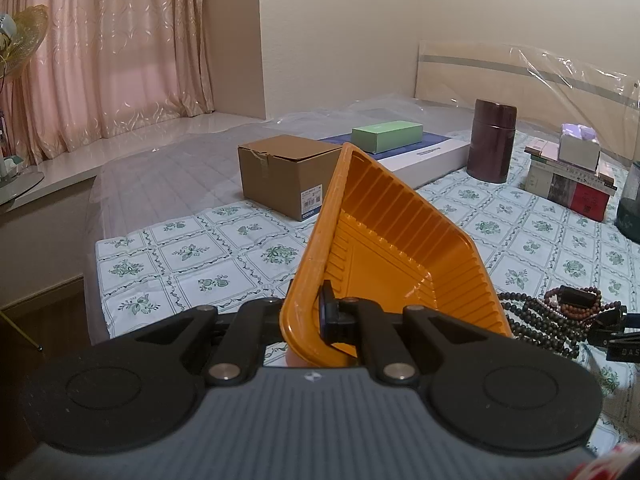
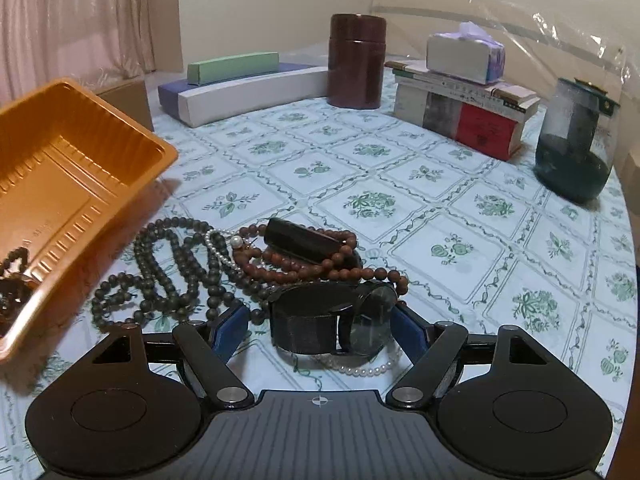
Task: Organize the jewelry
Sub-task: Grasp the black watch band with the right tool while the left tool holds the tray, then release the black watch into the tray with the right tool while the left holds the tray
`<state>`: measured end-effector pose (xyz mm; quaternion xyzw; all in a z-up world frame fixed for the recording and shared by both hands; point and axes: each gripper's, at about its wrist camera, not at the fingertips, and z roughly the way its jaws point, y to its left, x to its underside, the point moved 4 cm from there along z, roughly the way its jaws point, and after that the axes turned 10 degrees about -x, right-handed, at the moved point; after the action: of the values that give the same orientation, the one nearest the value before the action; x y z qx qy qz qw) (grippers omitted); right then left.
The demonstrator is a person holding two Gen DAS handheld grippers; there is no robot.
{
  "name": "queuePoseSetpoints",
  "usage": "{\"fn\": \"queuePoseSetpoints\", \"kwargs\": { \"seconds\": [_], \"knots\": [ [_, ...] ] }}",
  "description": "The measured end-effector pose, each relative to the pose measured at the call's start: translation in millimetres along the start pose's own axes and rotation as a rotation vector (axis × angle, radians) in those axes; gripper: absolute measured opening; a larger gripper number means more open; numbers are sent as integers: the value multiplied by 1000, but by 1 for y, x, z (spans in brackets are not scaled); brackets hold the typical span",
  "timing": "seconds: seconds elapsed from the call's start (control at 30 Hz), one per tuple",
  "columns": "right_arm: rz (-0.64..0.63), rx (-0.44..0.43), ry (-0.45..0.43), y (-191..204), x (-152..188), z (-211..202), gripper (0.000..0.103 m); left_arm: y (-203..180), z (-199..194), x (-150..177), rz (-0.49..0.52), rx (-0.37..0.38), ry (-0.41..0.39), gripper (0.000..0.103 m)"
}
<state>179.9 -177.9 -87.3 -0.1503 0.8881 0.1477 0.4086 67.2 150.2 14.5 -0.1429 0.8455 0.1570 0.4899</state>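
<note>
Your right gripper [image 2: 320,330] is standing released around the black watch [image 2: 332,320]; its mesh band looks floppy, so grip the stiff case; your left gripper [image 1: 316,316] is clenching the light orange tray [image 1: 384,240] by its rim.

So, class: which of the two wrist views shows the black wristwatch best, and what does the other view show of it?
The right wrist view: the black wristwatch lies whole and near, between the open fingers of the right gripper, face and mesh strap clear. The left wrist view shows beads at its right edge, but no watch that I can make out.
</note>
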Motion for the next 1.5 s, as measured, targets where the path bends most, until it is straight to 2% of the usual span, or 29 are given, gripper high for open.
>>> {"fn": "queuePoseSetpoints", "kwargs": {
  "seconds": [0.17, 0.23, 0.3, 0.4, 0.5, 0.7, 0.9, 1.0, 1.2, 1.37, 1.5],
  "knots": [
    [-8, 25, -5, -1, 1, 2, 77, 0, 1, 0, -1, -1, 3, 7],
    [-17, 42, -11, -2, 1, 1, 67, 1, 1, 1, -3, -1, 4, 7],
    [-19, 42, -11, -4, 2, -1, 63, 1, 1, 1, -3, -3, 4, 7],
    [-43, 60, -13, -4, 3, -4, 42, 0, 1, 1, -2, -2, 3, 7],
    [-44, 60, -13, -4, 4, -7, 35, 1, 1, 1, -3, -2, 4, 7],
    [-35, 53, -41, -1, 4, -20, 29, 0, 0, 2, -2, -2, 3, 7],
    [-50, 28, -90, 12, -8, -36, 29, 0, 0, 2, -3, -2, 2, 7],
    [-55, -26, -110, 26, -18, -41, 29, 0, 0, 2, -3, -2, 2, 7],
    [-60, -259, -114, 78, -37, -39, 29, -1, -1, 2, -6, -2, 4, 7],
    [-105, -408, -111, 127, -47, -31, 29, -2, -2, 2, -5, -1, 3, 7],
    [-145, -449, -111, 153, -51, -20, 29, -1, -2, 2, -5, 0, 3, 7]
  ]
}}
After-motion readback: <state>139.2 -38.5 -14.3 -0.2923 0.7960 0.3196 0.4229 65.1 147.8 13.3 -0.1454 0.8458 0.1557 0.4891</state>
